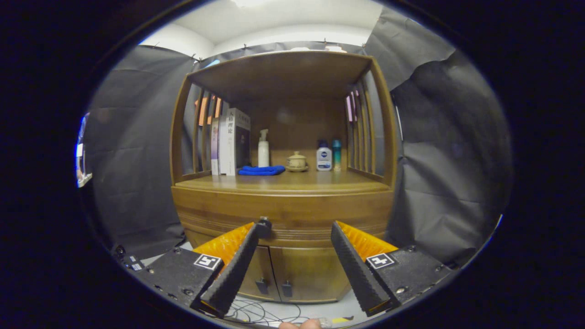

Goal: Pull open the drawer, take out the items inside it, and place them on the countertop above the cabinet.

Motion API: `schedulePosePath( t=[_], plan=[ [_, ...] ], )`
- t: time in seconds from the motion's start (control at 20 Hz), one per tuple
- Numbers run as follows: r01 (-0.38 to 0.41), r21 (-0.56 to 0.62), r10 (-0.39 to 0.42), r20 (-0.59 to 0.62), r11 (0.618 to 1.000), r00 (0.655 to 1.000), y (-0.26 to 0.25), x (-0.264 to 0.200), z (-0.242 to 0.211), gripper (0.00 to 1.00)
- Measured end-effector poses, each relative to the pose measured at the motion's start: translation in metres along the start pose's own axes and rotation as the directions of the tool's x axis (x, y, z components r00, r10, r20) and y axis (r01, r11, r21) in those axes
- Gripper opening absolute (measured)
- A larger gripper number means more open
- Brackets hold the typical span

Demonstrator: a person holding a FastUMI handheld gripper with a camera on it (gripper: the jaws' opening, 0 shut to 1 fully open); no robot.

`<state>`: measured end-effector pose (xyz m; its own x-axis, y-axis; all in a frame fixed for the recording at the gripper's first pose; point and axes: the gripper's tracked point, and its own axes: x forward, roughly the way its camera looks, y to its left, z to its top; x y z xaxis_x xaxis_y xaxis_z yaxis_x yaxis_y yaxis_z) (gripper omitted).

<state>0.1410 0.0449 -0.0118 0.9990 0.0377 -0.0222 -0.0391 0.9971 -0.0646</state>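
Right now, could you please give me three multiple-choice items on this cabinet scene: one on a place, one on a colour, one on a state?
1. Where does the folded cloth lie?
A. on the countertop, beside the books
B. on the floor
C. on the cabinet's roof

2. What colour is the cloth?
A. red
B. blue
C. white

3. How is the gripper?
A. shut on the drawer knob
B. shut on a bottle
C. open

Answers: 1 A, it rests by the books' base; 2 B, plainly blue; 3 C, the fingers stand wide apart, the knob by one tip.
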Motion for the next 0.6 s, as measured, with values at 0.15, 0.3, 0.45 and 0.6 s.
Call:
schedulePosePath(
  t=[0.15,0.3,0.45,0.6],
  plan=[
    [-0.016,-0.051,0.015,-0.022,0.999,1.0,0.02,0.037,-0.009,1.0],
    [-0.035,-0.074,0.031,-0.062,0.997,0.998,0.039,0.065,-0.023,1.0],
    [-0.033,-0.079,0.025,-0.102,0.996,0.994,0.047,0.085,-0.039,0.99],
    [-0.019,-0.079,0.01,-0.124,0.997,0.992,0.05,0.097,-0.048,0.91]
  ],
)
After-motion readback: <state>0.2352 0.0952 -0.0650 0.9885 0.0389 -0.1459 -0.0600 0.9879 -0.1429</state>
